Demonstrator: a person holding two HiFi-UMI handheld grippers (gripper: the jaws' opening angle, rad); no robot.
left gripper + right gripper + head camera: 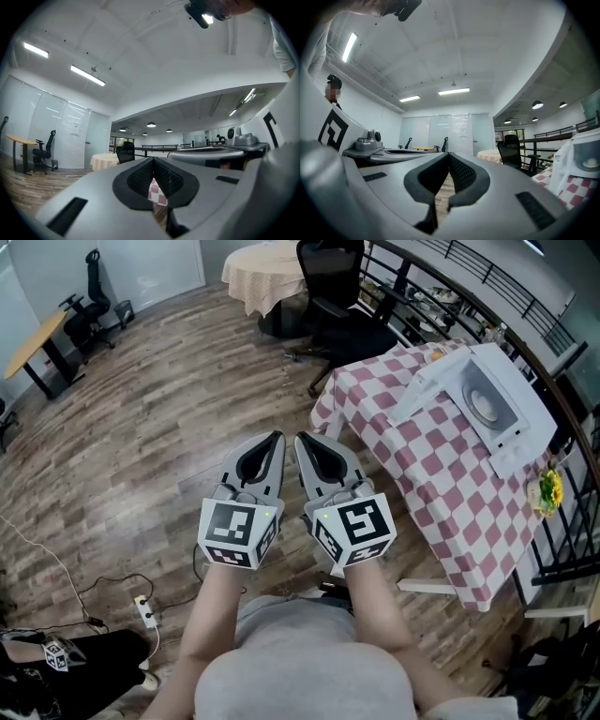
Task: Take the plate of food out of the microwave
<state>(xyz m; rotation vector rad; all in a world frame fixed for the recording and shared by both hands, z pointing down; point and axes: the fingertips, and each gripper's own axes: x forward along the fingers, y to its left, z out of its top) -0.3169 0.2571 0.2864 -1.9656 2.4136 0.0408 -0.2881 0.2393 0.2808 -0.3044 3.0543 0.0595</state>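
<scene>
A white microwave [487,404] stands on the table with the pink-and-white checked cloth [422,465], far right in the head view. Its door [427,381] hangs open toward me, and a pale plate [486,407] shows inside. The right gripper view catches the microwave [581,164] at its right edge. Both grippers are held side by side in front of my body, over the wood floor and well short of the table. My left gripper [278,435] is shut with nothing in it. Beside it my right gripper [300,437] is also shut and empty.
A black office chair [342,315] and a round table with a cream cloth [262,273] stand beyond the checked table. A dark railing [487,287] runs behind it. Yellow flowers [548,491] sit at the table's right end. A power strip [145,610] lies on the floor.
</scene>
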